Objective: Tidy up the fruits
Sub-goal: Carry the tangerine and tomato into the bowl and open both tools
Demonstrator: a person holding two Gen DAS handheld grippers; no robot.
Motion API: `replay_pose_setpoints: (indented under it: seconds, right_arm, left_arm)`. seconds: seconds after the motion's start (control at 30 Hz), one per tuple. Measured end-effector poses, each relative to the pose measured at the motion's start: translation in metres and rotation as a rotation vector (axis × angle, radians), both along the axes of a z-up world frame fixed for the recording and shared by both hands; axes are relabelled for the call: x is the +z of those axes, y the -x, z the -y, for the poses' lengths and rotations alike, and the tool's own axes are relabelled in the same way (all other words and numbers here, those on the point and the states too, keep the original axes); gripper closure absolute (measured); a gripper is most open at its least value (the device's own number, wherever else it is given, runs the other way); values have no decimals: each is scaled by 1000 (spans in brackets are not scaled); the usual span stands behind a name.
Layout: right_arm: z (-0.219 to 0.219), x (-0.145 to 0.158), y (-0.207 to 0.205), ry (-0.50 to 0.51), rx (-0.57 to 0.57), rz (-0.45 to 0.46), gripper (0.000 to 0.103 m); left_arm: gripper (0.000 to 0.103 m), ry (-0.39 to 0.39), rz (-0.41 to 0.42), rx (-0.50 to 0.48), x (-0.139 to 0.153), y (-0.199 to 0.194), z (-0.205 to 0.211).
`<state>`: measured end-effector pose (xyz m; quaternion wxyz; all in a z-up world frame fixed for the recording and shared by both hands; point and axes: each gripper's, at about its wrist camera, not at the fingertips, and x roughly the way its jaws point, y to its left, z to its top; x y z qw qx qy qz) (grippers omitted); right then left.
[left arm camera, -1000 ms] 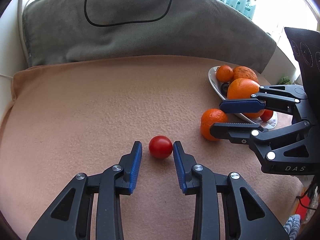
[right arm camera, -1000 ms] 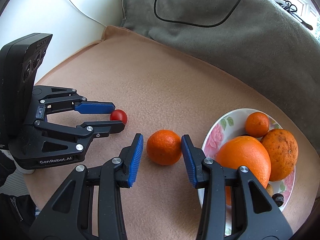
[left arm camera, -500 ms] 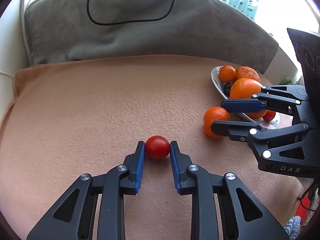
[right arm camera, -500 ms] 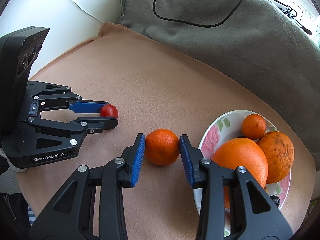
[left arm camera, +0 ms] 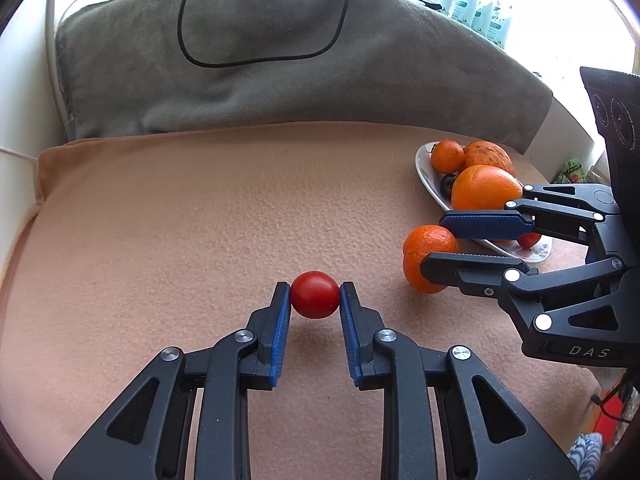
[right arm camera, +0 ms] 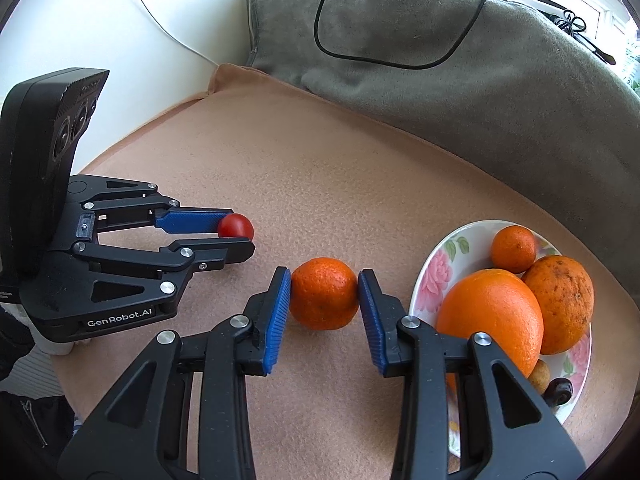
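My left gripper [left arm camera: 315, 298] is shut on a small red tomato [left arm camera: 315, 294], held just above the peach cloth; it also shows in the right wrist view [right arm camera: 236, 227]. My right gripper [right arm camera: 324, 300] is shut on a tangerine [right arm camera: 324, 299], seen in the left wrist view [left arm camera: 428, 256] beside the plate. A floral plate [right arm camera: 440, 264] at the right holds a large orange [right arm camera: 490, 320], a spotted orange [right arm camera: 560, 300], a small tangerine [right arm camera: 513, 249] and small dark fruits [right arm camera: 560, 390].
A peach cloth [left arm camera: 180, 220] covers the surface. A grey-green blanket [left arm camera: 260, 72] with a black cable [left arm camera: 256, 60] lies along the back. A white wall [right arm camera: 100, 20] is at the left. The cloth's front edge drops off near me.
Both grippers closed: the left pads came in onto the tomato, the right pads onto the tangerine. The tomato now sits slightly raised off the cloth.
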<state>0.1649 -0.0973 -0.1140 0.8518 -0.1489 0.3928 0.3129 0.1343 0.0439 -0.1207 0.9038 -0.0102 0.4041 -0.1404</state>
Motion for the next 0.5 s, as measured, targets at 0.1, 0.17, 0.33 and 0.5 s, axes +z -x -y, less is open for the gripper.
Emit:
replay_pose_setpoints:
  seconds: [0.1, 0.17, 0.33, 0.5]
  right_arm:
    - [3, 4, 4, -20, -5, 5, 67]
    - [7, 7, 6, -34, -10, 10, 67]
    - [20, 16, 16, -69, -24, 22, 67]
    - [40, 27, 30, -112, -56, 38, 67]
  left_arm:
    - [80, 2, 6, -1, 3, 3, 1]
    - [80, 5, 11, -3, 5, 5, 2]
    - [80, 11, 27, -10, 13, 7, 7]
    - [80, 18, 43, -33, 21, 10, 18]
